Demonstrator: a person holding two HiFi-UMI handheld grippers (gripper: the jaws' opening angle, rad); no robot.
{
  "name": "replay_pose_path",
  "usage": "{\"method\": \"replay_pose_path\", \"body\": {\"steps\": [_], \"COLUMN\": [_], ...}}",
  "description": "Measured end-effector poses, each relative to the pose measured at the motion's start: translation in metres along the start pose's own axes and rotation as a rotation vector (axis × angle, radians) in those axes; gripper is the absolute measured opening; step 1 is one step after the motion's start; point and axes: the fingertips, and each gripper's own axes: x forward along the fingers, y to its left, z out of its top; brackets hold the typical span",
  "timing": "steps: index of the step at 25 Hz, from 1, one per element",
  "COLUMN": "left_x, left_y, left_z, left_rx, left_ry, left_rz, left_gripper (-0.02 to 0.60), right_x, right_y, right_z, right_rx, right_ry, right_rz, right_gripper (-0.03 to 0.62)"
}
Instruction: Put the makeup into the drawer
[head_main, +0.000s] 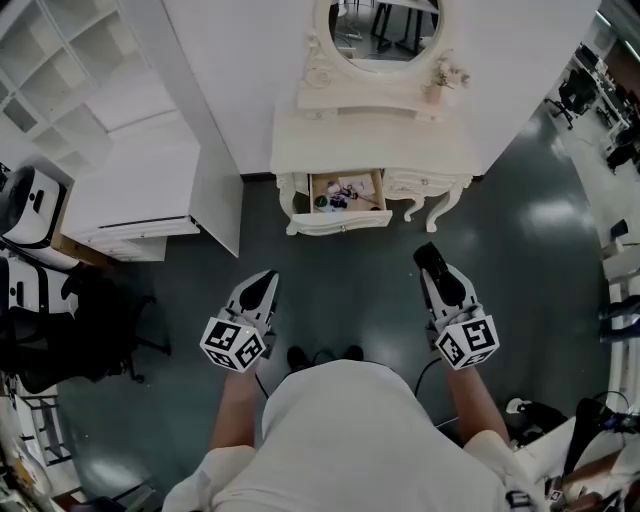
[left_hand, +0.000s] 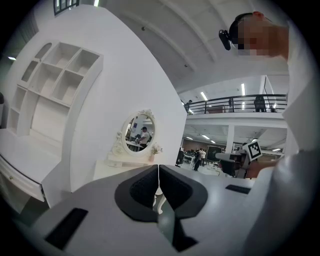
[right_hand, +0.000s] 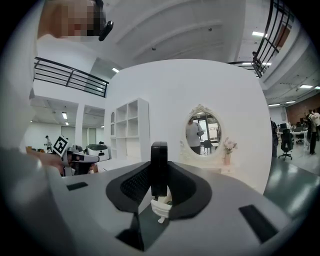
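A white vanity table (head_main: 370, 140) stands ahead of me against the wall, its left drawer (head_main: 346, 215) pulled out with several small makeup items inside. My right gripper (head_main: 432, 258) is held level some way short of the drawer and is shut on a flat black makeup case (right_hand: 159, 169), which stands upright between the jaws. My left gripper (head_main: 262, 284) hangs beside it at about the same height. In the left gripper view its jaws (left_hand: 158, 181) meet with nothing between them. Both grippers point toward the vanity.
An oval mirror (head_main: 385, 30) and a small flower vase (head_main: 440, 78) sit on the vanity top. A white shelf and desk unit (head_main: 130, 170) stands to the left, with a black chair (head_main: 85, 310) in front of it. Dark floor (head_main: 340, 290) lies between me and the drawer.
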Motion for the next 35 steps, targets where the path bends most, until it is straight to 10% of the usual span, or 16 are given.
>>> {"method": "replay_pose_path", "body": {"steps": [35], "left_x": [0.062], "left_y": [-0.020], "left_z": [-0.009], "left_rx": [0.036], "left_ry": [-0.009], "left_rz": [0.119], "left_gripper": [0.021], "right_x": [0.035], "right_y": [-0.066], "right_z": [-0.010], "right_rx": [-0.005], "right_ry": [0.049], "right_rz": [0.115], "right_gripper": [0.106]}}
